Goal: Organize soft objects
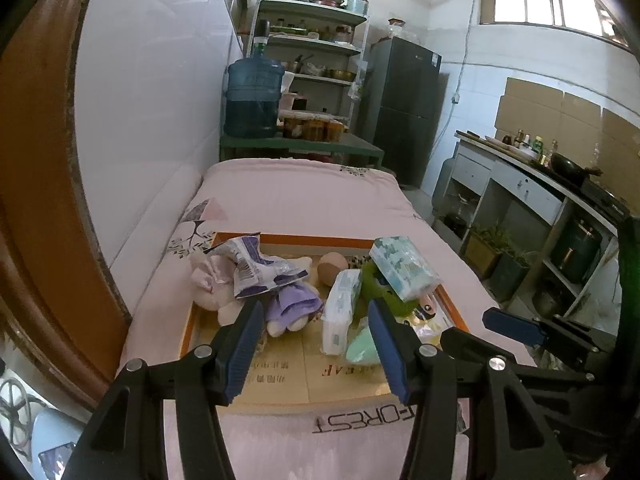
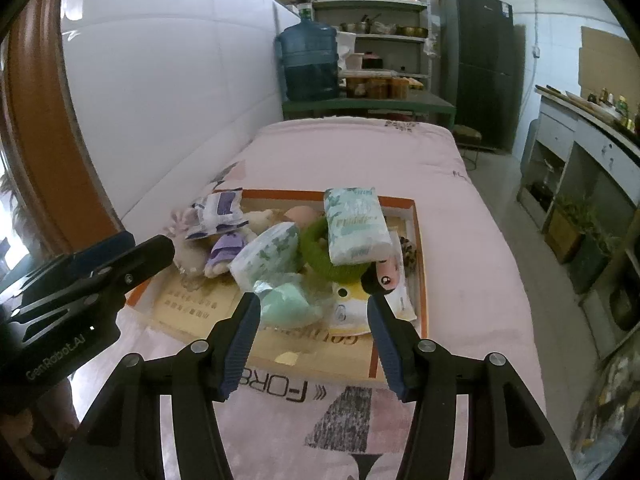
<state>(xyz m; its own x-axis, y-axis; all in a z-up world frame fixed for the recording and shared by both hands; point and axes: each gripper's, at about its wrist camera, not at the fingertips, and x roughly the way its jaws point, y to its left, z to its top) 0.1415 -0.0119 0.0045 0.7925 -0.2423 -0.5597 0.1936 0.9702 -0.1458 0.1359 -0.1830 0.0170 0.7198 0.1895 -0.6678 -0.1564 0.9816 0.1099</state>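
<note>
An orange-rimmed shallow box (image 1: 304, 239) (image 2: 416, 216) lies on the pink bed and holds a heap of soft things. On top rests a tissue pack with a leaf print (image 1: 402, 268) (image 2: 354, 228), leaning on a green ring (image 1: 384, 296) (image 2: 320, 252). A second tissue pack (image 1: 340, 308) (image 2: 268, 256), a mint pouch (image 1: 362, 350) (image 2: 286, 298), a purple-dressed plush doll (image 1: 292, 304) (image 2: 226, 250) and a purple-white packet (image 1: 256, 264) (image 2: 218, 210) lie around it. My left gripper (image 1: 314, 320) hovers open before the box, nothing between its fingers. My right gripper (image 2: 312, 312) is open too, just short of the mint pouch.
A white wall and brown headboard (image 1: 36, 200) run along the left. Beyond the bed stand a blue water jug (image 1: 252, 96), shelves (image 1: 316, 40) and a dark fridge (image 1: 404, 108). A counter with pots (image 1: 540, 184) lines the right side.
</note>
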